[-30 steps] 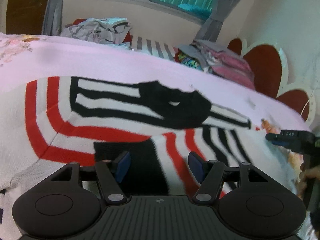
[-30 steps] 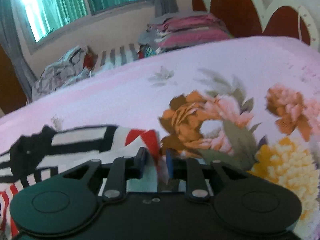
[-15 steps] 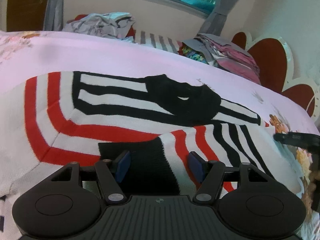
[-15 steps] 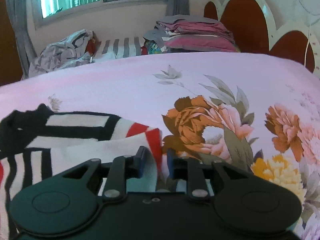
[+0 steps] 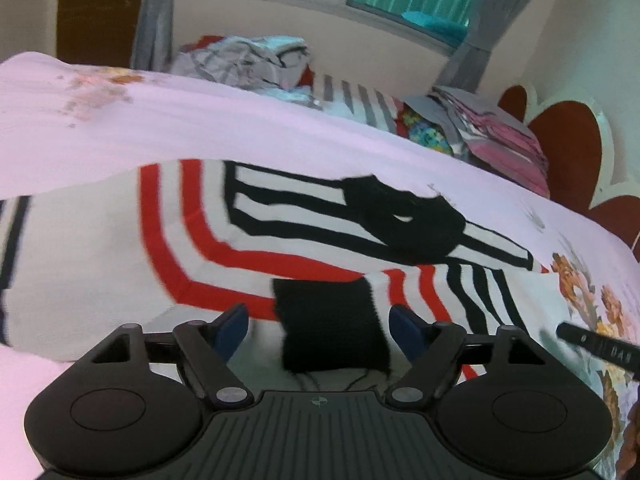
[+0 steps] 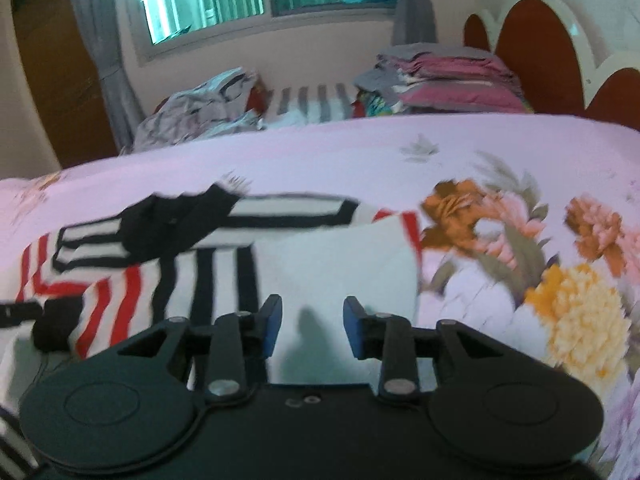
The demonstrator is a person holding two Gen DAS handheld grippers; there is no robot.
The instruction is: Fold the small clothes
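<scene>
Behind your work, along the top of both views, a heap of rumpled grey clothes [image 5: 244,60] sits at upper left and a stack of folded pink and grey laundry [image 6: 448,80] at upper right, beside the red scalloped headboard [image 6: 536,52]; neither crowds the garment. The striped sweater [image 5: 192,248] (white, with red and black bands) lies flat on the pink floral bedspread [image 5: 200,128], filling the centre of the left view and the lower left of the right one. Its near edge is cut off under your gripper bodies, and motion blur smears the stripes at far left, so the hem there is hard to read. Your left gripper [image 5: 320,330] tilts down over the black cuff [image 5: 332,324], jaws having just spread wider, the cuff lying loose between them without touching either pad. Your right gripper [image 6: 310,330] hangs over a plain white fold, jaws likewise just parted and clear of the cloth. Its tip pokes in at the right edge of the left view.
</scene>
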